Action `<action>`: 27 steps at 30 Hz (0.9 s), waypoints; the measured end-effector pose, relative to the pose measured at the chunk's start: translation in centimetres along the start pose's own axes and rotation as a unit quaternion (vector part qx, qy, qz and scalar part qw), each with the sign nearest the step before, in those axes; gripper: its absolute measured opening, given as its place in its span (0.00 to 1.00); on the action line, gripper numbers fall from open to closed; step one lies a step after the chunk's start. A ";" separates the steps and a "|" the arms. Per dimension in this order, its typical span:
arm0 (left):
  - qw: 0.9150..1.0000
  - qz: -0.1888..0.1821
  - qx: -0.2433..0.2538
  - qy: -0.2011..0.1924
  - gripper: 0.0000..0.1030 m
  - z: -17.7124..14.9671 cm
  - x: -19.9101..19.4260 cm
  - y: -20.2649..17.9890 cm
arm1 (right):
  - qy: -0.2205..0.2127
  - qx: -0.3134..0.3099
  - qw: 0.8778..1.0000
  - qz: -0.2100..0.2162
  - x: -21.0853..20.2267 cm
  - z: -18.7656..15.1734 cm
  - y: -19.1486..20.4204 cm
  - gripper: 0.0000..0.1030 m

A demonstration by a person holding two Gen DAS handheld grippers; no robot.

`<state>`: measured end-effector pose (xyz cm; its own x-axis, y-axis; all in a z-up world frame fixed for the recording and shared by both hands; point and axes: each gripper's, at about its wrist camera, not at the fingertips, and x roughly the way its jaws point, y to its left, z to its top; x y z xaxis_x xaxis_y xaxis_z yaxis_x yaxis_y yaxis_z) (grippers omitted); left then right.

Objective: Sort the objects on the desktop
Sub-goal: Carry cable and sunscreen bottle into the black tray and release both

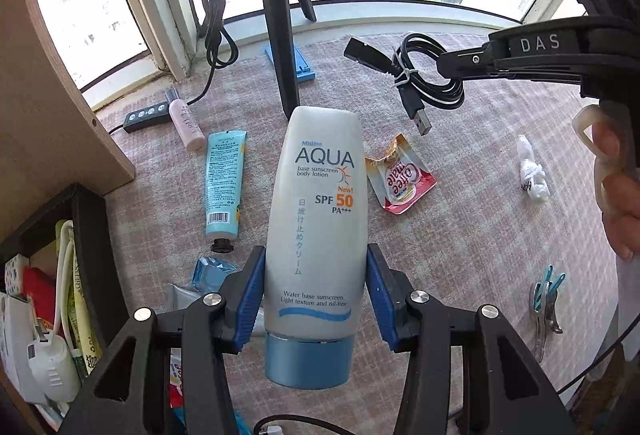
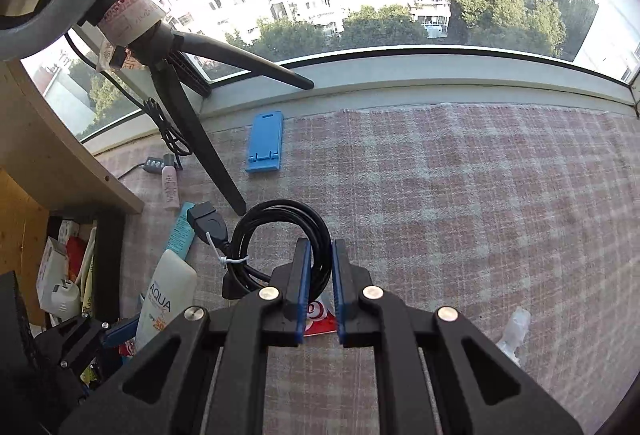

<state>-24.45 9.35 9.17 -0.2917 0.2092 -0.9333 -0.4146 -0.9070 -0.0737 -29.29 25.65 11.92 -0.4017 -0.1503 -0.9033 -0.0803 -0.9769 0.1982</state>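
My left gripper (image 1: 316,287) is shut on a white AQUA sunscreen bottle (image 1: 318,219) with a blue cap, held above the checked cloth. The bottle also shows at the lower left of the right wrist view (image 2: 166,299). My right gripper (image 2: 321,255) is shut on a coiled black USB cable (image 2: 280,235) tied with a white twist tie, held above the cloth. In the left wrist view the cable (image 1: 424,75) hangs from the right gripper's fingers (image 1: 460,61) at the upper right.
On the cloth lie a teal tube (image 1: 224,183), a pink bottle (image 1: 186,125), a Coffee mate sachet (image 1: 400,179), crumpled white plastic (image 1: 532,175), blue clips (image 1: 548,299) and a blue phone stand (image 2: 266,143). A black tripod (image 1: 280,35) stands at the back. A filled black box (image 1: 60,295) sits left.
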 end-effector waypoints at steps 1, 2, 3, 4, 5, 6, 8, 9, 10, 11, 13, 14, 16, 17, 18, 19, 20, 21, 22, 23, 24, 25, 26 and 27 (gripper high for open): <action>1.000 0.005 -0.004 -0.003 0.45 -0.2 -0.7 0.5 | -0.001 -0.004 1.000 0.003 -0.3 0.7 0.4 0.10; 1.000 0.011 -0.010 -0.005 0.45 -0.4 -1.4 1.0 | -0.003 -0.009 1.000 0.007 -0.6 1.1 0.9 0.10; 1.000 0.015 -0.017 -0.008 0.45 0.0 -2.0 1.7 | -0.005 -0.015 1.000 0.010 -0.9 1.2 1.5 0.10; 0.999 0.017 -0.025 -0.011 0.45 0.4 -2.6 2.7 | -0.007 -0.020 1.000 0.013 -1.0 1.3 2.3 0.10; 0.999 0.020 -0.033 -0.015 0.45 0.5 -3.0 4.0 | -0.008 -0.027 0.999 0.017 -1.3 1.4 3.3 0.10; 0.999 0.023 -0.039 -0.018 0.45 0.7 -3.1 5.5 | -0.008 -0.034 0.999 0.022 -1.6 1.4 4.3 0.10; 0.998 0.035 -0.051 -0.025 0.45 -0.1 -4.5 7.3 | -0.010 -0.049 0.998 0.032 -1.7 1.4 6.2 0.10; 0.997 0.042 -0.058 -0.028 0.45 -0.4 -5.1 8.3 | -0.010 -0.057 0.998 0.037 -1.4 1.4 7.4 0.10; 0.996 0.049 -0.064 -0.031 0.45 -0.4 -5.6 9.3 | -0.010 -0.064 0.997 0.044 -1.6 1.4 8.5 0.10; 0.995 0.057 -0.071 -0.033 0.45 -0.3 -6.1 10.4 | -0.009 -0.069 0.996 0.052 -1.8 1.4 9.7 0.10; 0.993 0.072 -0.084 -0.036 0.45 -0.8 -7.2 12.5 | -0.007 -0.084 0.994 0.064 -2.1 1.2 12.0 0.10; 0.992 0.079 -0.090 -0.038 0.45 -1.1 -7.6 13.7 | -0.007 -0.093 0.993 0.069 -2.1 1.2 13.3 0.10; 0.990 0.090 -0.105 -0.040 0.45 -1.6 -8.2 16.0 | -0.006 -0.109 0.991 0.076 -2.0 1.0 15.9 0.10; 0.988 0.094 -0.113 -0.041 0.45 -1.9 -8.6 17.2 | -0.006 -0.117 0.990 0.079 -1.9 0.9 17.2 0.10; 0.987 0.099 -0.121 -0.041 0.45 -2.2 -8.9 18.2 | -0.005 -0.124 0.989 0.082 -1.8 0.9 18.4 0.10; 0.985 0.105 -0.127 -0.041 0.45 -2.5 -9.1 19.1 | -0.004 -0.131 0.988 0.084 -1.7 0.8 19.5 0.10; 0.984 0.110 -0.133 -0.041 0.45 -2.9 -9.3 19.9 | -0.004 -0.138 0.987 0.085 -1.5 0.7 20.7 0.10; 0.983 0.114 -0.139 -0.041 0.45 -3.5 -9.5 20.6 | -0.003 -0.144 0.986 0.085 -1.2 0.6 21.8 0.10; 0.982 0.115 -0.144 -0.041 0.45 -3.7 -9.7 21.4 | -0.001 -0.149 0.985 0.085 -0.9 0.5 22.8 0.10; 0.981 0.116 -0.150 -0.042 0.45 -4.0 -9.8 22.2 | 0.002 -0.154 0.984 0.086 -0.6 0.5 23.8 0.10; 0.980 0.118 -0.155 -0.042 0.45 -4.3 -9.7 22.9 | 0.005 -0.158 0.984 0.088 -0.2 0.4 24.8 0.10; 0.979 0.119 -0.159 -0.042 0.45 -4.5 -9.7 23.6 | 0.008 -0.162 0.983 0.089 0.2 0.3 25.7 0.10; 0.978 0.121 -0.163 -0.042 0.45 -4.8 -9.8 24.1 | 0.011 -0.166 0.982 0.089 0.5 0.2 26.6 0.10; 0.978 0.123 -0.166 -0.041 0.45 -5.2 -9.8 24.5 | 0.012 -0.171 0.981 0.088 0.8 0.1 27.4 0.10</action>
<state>-27.29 -16.80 14.74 -0.4218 -0.0144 -0.9066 -0.0249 -0.9993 0.0275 -31.93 -1.23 16.63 -0.3591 -0.3213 -0.8762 0.3007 -0.9286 0.2173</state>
